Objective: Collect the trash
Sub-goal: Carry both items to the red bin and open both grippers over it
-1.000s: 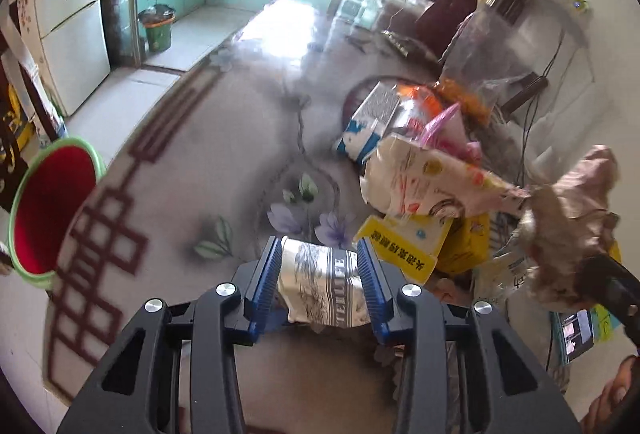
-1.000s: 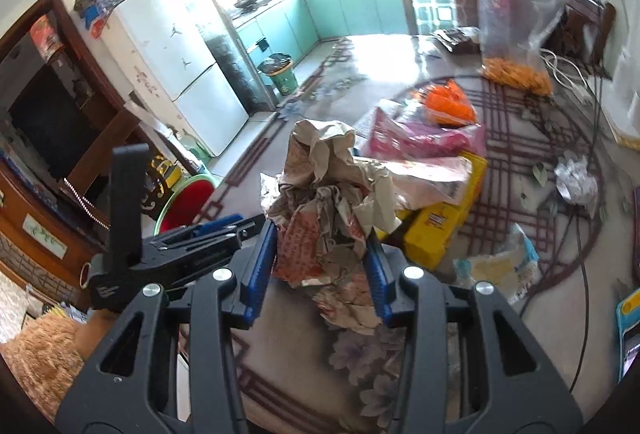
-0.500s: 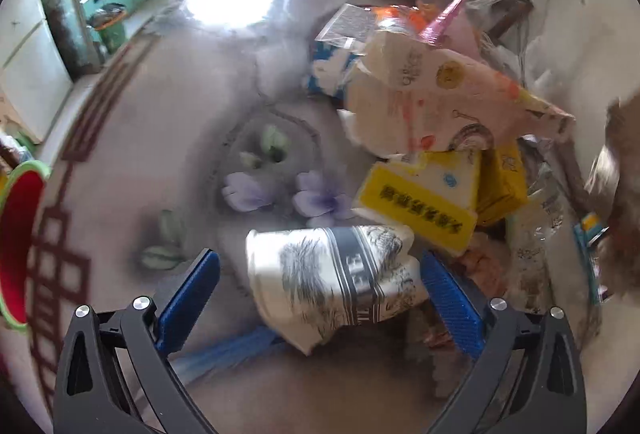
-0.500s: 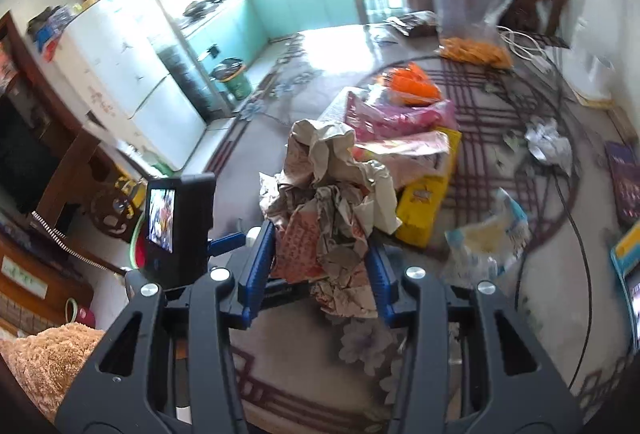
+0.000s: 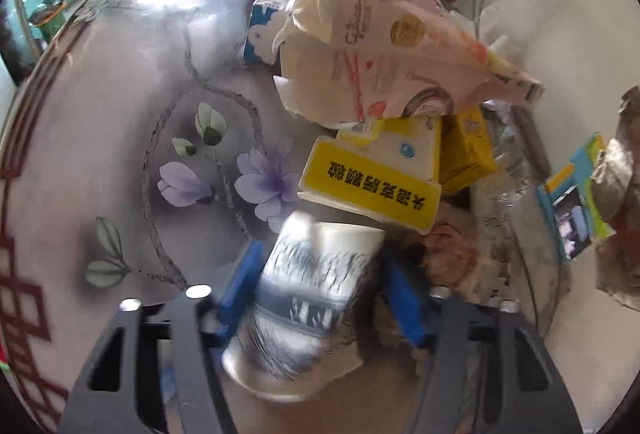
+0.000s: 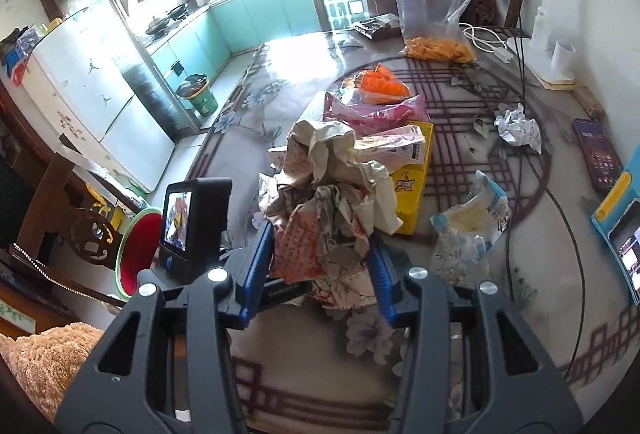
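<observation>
In the left wrist view my left gripper point(image 5: 320, 286) has its blue fingers point(image 5: 240, 286) around a paper cup with a grey print point(image 5: 308, 298). The cup is blurred and tilted, and whether the pads press it is unclear. Just ahead lies a pile of wrappers: a yellow packet point(image 5: 376, 182) and a cream bag point(image 5: 384, 50). In the right wrist view my right gripper point(image 6: 324, 266) is shut on a big wad of crumpled paper point(image 6: 328, 202), held above the table. The left gripper's body and screen point(image 6: 188, 226) show at its left.
A red bucket with a green rim point(image 6: 136, 254) stands on the floor left of the table. On the flowered tablecloth point(image 5: 120, 154) lie a blue milk carton point(image 5: 272, 22), a crumpled foil ball point(image 6: 516, 126), a torn white bag point(image 6: 472, 226), cables, a phone point(image 6: 596, 154) and a tablet point(image 6: 620, 234).
The left gripper let the cup go and opened wide half a second ago; now its fingers are back close around the cup. The right gripper kept hold of the paper wad and rose slightly.
</observation>
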Tool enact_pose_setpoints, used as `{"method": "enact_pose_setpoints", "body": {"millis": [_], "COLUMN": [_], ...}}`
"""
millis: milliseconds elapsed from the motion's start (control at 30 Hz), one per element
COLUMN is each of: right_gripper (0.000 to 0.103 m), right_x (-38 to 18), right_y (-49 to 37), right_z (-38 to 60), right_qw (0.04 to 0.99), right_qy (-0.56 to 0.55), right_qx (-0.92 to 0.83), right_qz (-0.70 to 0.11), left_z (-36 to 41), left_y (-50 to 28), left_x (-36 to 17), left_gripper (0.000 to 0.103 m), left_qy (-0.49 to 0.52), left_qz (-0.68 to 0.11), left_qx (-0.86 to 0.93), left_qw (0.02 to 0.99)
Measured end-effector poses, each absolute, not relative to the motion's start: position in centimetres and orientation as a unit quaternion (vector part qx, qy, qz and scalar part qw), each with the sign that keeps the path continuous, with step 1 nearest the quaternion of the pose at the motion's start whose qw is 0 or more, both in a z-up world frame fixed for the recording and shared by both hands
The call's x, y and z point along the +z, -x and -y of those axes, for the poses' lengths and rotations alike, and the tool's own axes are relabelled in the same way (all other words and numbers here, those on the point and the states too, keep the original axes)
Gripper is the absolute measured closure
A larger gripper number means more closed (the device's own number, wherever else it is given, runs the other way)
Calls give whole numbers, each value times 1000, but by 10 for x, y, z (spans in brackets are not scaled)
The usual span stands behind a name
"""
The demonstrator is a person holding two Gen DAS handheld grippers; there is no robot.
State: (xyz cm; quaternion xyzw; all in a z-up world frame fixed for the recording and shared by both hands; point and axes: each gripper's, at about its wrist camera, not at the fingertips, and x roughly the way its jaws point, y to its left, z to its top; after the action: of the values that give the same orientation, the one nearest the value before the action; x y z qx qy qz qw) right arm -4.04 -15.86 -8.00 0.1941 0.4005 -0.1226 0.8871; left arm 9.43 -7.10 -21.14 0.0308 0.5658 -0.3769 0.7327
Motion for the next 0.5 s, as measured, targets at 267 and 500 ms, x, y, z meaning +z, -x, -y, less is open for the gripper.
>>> {"method": "enact_pose_setpoints", "body": {"millis": [267, 500], "right_gripper": [58, 58], "right_x": [-70, -80], "right_y": [12, -43], "right_z": [115, 40], "right_qw": [897, 895], "right_qy": [-169, -141], "right_qx": [-94, 5], "right_qz": [-399, -423], "left_z": [-8, -145], "left_y": [-110, -147], "left_x": [-151, -109], "left_gripper": [50, 50], "left_qy": [21, 45], "left_qz": [-508, -462], "left_qx": [-378, -239], "left_qw": [774, 853]}}
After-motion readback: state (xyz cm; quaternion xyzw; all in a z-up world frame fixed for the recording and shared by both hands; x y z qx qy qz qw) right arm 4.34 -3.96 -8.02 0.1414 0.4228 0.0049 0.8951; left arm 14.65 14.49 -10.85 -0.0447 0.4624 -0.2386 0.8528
